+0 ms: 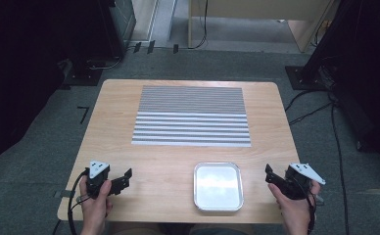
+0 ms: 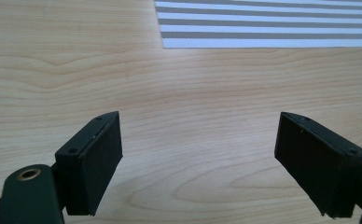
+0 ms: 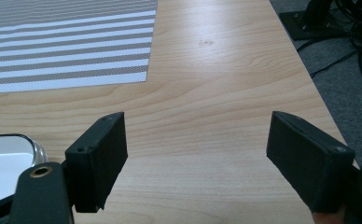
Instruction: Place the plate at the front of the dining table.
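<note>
A grey-and-white striped mat (image 1: 191, 116) lies flat on the far half of the wooden table (image 1: 114, 142). A square metal tray (image 1: 218, 186) with nothing in it sits near the front edge, right of centre. My left gripper (image 1: 126, 178) is held at the front left of the table, open, with bare wood between its jaws (image 2: 198, 161). My right gripper (image 1: 270, 175) is held at the front right, just right of the tray, open too (image 3: 197, 158). The tray's corner (image 3: 6, 158) shows at the left of the right gripper view, the mat's near edge (image 2: 268, 35) at the top of the left gripper view.
Grey carpet surrounds the table. Cables (image 1: 339, 142) trail over the floor to the right, and dark equipment stands at the left (image 1: 41, 54) and right (image 1: 359, 58). A pale wooden bench (image 1: 256, 19) stands behind the table. The table's right edge (image 3: 328, 112) runs close to my right gripper.
</note>
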{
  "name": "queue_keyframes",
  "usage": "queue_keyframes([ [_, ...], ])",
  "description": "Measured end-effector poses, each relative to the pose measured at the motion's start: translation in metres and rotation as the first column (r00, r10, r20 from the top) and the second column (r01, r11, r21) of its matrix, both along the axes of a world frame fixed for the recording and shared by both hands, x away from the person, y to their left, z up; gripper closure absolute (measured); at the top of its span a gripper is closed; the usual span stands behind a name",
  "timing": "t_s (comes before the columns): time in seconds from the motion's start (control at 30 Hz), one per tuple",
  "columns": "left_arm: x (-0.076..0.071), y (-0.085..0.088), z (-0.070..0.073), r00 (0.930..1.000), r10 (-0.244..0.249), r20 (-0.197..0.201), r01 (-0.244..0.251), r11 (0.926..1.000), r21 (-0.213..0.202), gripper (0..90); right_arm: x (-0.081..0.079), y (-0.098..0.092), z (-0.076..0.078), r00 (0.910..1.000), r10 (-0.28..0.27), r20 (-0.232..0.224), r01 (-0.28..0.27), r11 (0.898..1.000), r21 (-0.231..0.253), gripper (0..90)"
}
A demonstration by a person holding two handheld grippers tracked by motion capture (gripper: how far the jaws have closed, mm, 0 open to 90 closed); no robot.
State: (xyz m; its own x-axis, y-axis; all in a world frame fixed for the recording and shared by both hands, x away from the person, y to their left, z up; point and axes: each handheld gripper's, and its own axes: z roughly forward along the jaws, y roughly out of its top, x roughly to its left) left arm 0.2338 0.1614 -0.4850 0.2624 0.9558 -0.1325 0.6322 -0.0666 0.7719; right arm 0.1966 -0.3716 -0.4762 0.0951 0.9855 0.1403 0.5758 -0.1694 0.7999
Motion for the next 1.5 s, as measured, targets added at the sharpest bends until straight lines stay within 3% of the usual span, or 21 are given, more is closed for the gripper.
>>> queue_keyframes([
  [0.17,0.000,-0.010,0.002,0.9998,-0.018,-0.001,0.018,0.9998,-0.002,15.2,-0.002,0.004,0.003,0.9996,0.024,0.013,-0.024,1.000,0.018,18.5],
  [0.5,-0.002,-0.044,0.008,0.9982,-0.059,0.009,0.059,0.9982,-0.012,15.2,-0.004,0.012,0.008,0.9986,0.046,0.027,-0.046,0.999,-0.004,18.1],
  [0.67,-0.002,-0.064,0.010,0.9956,-0.092,0.013,0.092,0.9957,0.010,15.2,-0.005,0.014,0.007,0.9971,0.051,0.056,-0.051,0.999,0.002,21.5],
  [0.9,-0.004,-0.085,0.011,0.9907,-0.136,0.012,0.136,0.9908,0.001,15.2,-0.005,0.021,0.004,0.9930,0.086,0.081,-0.085,0.996,-0.014,22.3],
  [1.03,-0.004,-0.095,0.012,0.9885,-0.151,0.013,0.151,0.9886,-0.007,15.2,-0.005,0.024,0.004,0.9911,0.090,0.099,-0.087,0.996,-0.025,27.4],
  [1.37,-0.005,-0.121,0.012,0.9803,-0.198,0.005,0.198,0.9799,-0.027,16.1,-0.007,0.026,0.003,0.9843,0.138,0.110,-0.144,0.988,0.051,51.5],
  [1.43,-0.005,-0.128,0.011,0.9777,-0.210,0.001,0.210,0.9772,-0.034,16.2,-0.007,0.026,0.004,0.9817,0.159,0.105,-0.169,0.981,0.093,54.5],
  [1.47,-0.006,-0.131,0.011,0.9766,-0.215,-0.001,0.215,0.9760,-0.036,16.9,-0.007,0.026,0.003,0.9771,0.186,0.103,-0.199,0.972,0.128,57.0],
  [1.5,-0.006,-0.135,0.010,0.9752,-0.221,-0.003,0.221,0.9745,-0.039,16.9,-0.007,0.026,0.003,0.9771,0.186,0.103,-0.199,0.972,0.128,57.0],
])
